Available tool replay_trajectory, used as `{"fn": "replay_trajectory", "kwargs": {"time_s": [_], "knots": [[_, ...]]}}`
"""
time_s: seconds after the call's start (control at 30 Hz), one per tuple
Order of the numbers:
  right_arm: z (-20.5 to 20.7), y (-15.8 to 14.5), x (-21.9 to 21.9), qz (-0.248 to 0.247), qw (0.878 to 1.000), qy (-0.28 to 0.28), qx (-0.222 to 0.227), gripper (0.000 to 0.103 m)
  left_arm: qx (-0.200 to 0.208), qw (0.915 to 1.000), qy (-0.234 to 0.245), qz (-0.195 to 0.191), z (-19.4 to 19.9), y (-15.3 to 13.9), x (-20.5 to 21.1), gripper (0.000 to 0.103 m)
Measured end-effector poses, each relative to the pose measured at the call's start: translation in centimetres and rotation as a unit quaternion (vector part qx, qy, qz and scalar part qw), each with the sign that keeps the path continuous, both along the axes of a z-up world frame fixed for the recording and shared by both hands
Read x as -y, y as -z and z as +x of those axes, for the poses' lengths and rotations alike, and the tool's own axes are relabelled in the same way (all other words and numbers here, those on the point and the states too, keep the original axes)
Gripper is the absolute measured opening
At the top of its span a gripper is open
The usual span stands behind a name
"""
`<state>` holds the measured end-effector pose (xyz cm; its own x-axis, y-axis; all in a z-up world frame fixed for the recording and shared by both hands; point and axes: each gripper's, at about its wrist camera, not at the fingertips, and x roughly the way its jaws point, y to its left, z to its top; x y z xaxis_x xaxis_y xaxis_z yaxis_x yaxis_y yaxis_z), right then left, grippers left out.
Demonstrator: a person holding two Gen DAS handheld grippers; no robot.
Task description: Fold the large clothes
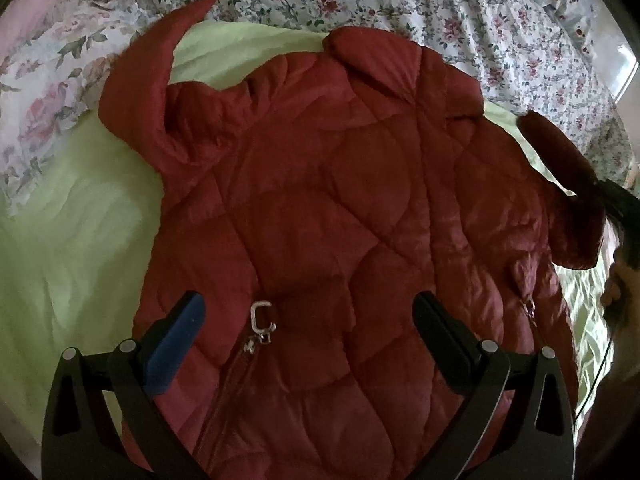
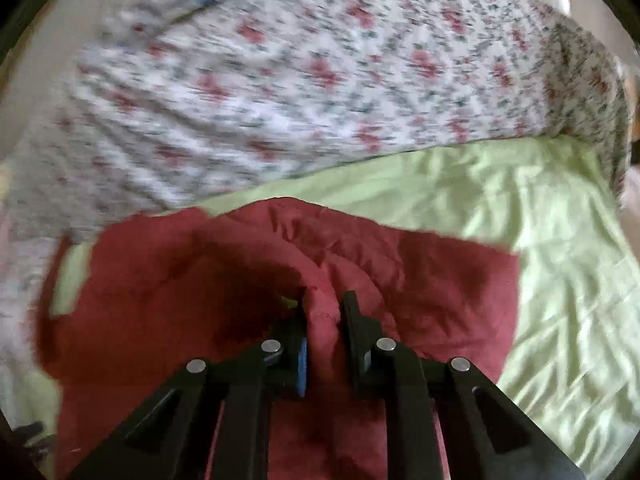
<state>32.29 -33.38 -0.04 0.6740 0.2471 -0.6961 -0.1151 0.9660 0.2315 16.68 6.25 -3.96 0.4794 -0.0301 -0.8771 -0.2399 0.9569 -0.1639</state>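
Note:
A red quilted jacket [image 1: 328, 216] lies spread on a light green sheet [image 1: 72, 248]. A silver zipper pull [image 1: 261, 320] shows near its lower middle. Its left sleeve [image 1: 140, 88] curls up toward the back left. My left gripper [image 1: 308, 312] is open and empty, its fingers standing over the jacket on either side of the zipper pull. My right gripper [image 2: 323, 312] is shut on a fold of the red jacket [image 2: 324, 320] and holds it lifted; this view is blurred. In the left wrist view the right gripper [image 1: 620, 200] shows at the right edge with the lifted right sleeve [image 1: 568, 200].
A floral bedcover [image 1: 400, 4] is bunched along the back, also in the right wrist view [image 2: 280, 80]. A pink pillow [image 1: 36, 12] lies at the far left. Green sheet [image 2: 552, 240] extends to the right of the jacket.

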Motion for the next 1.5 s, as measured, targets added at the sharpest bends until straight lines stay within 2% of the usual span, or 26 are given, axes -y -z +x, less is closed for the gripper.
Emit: {"fn": "replay_trajectory", "kwargs": {"time_s": [0.23,0.43,0.57,0.67,0.8,0.9,0.93,0.97,1.03,1.13,1.2,1.23,1.27,1.33,1.4,1.5], "knots": [[-5.2,1.2,-7.3,0.039,0.994,-0.101,-0.002,0.014,0.008,0.9996,0.010,-0.027,-0.9,-0.3,-0.5,0.103],[-6.7,4.2,-14.0,0.004,0.985,-0.173,-0.025,0.015,0.024,0.9953,0.027,-0.090,-0.5,-0.7,-2.2,0.103],[-7.1,6.1,-17.6,0.002,0.970,-0.238,-0.041,0.015,0.021,0.9896,0.036,-0.138,1.1,0.1,-3.8,0.103],[-8.0,7.0,-19.9,-0.008,0.957,-0.289,-0.034,0.015,0.017,0.9849,0.037,-0.168,3.2,1.2,-4.9,0.103],[-8.2,7.9,-21.2,0.001,0.952,-0.305,-0.041,0.017,0.000,0.9782,0.039,-0.204,6.9,3.1,-5.8,0.103],[-8.4,7.8,-21.1,0.010,0.953,-0.301,-0.041,0.019,-0.012,0.9779,0.053,-0.202,9.1,4.1,-5.3,0.082],[-8.2,7.8,-21.1,0.012,0.953,-0.299,-0.041,0.019,-0.019,0.9783,0.058,-0.198,9.7,4.5,-5.0,0.066],[-8.1,7.8,-21.1,0.013,0.954,-0.298,-0.042,0.019,-0.022,0.9780,0.062,-0.198,10.1,4.8,-4.7,0.046],[-8.1,7.8,-20.9,0.014,0.954,-0.295,-0.044,0.021,-0.022,0.9748,0.075,-0.209,10.6,4.9,-4.1,0.030],[-8.4,7.7,-20.3,0.006,0.956,-0.288,-0.051,0.025,-0.007,0.9766,0.081,-0.199,10.4,4.2,-4.3,0.016],[-8.7,7.5,-19.6,0.016,0.957,-0.284,-0.058,0.034,0.006,0.9816,0.078,-0.174,9.9,3.5,-4.7,0.013],[-9.0,7.2,-19.0,0.023,0.958,-0.279,-0.058,0.044,0.011,0.9842,0.075,-0.160,9.8,3.3,-5.0,0.013],[-9.3,6.8,-18.1,0.028,0.961,-0.271,-0.052,0.048,0.019,0.9878,0.069,-0.138,9.5,2.8,-5.4,0.013],[-9.7,5.7,-16.8,0.028,0.967,-0.250,-0.033,0.048,0.039,0.9940,0.054,-0.087,8.9,1.8,-6.4,0.013],[-9.6,4.4,-14.7,0.028,0.977,-0.211,-0.002,0.048,0.053,0.9968,0.042,-0.043,8.7,1.2,-7.2,0.013],[-8.3,3.0,-12.7,0.005,0.988,-0.149,0.034,0.049,0.047,0.9971,0.051,-0.032,9.0,1.9,-7.4,0.013]]}}
